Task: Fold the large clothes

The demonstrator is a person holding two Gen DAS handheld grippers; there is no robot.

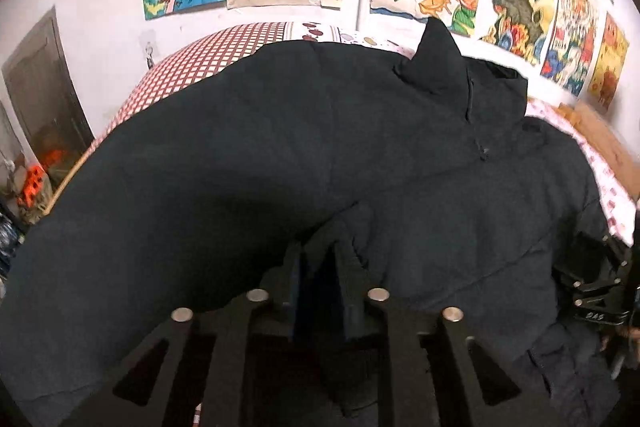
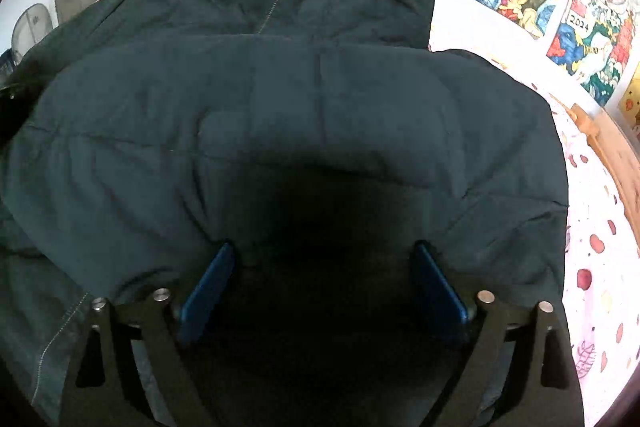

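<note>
Jacket (image 1: 280, 131): a large dark puffy quilted coat is lying spread over the bed (image 1: 208, 55), covering most of it; its collar is standing up at the far right, against the wall.
Zip (image 2: 276, 7): it is running down from the collar on the far part of the coat.
Right gripper (image 2: 324, 267): its jaws are standing wide apart with blue pads (image 2: 212, 283) bare, resting on a near fold of the coat and pinching nothing.
Left gripper (image 1: 320, 267): its jaws are sitting nearly closed with a ridge of the coat's fabric bunching between them; whether they are pressing it I cannot tell.
</note>
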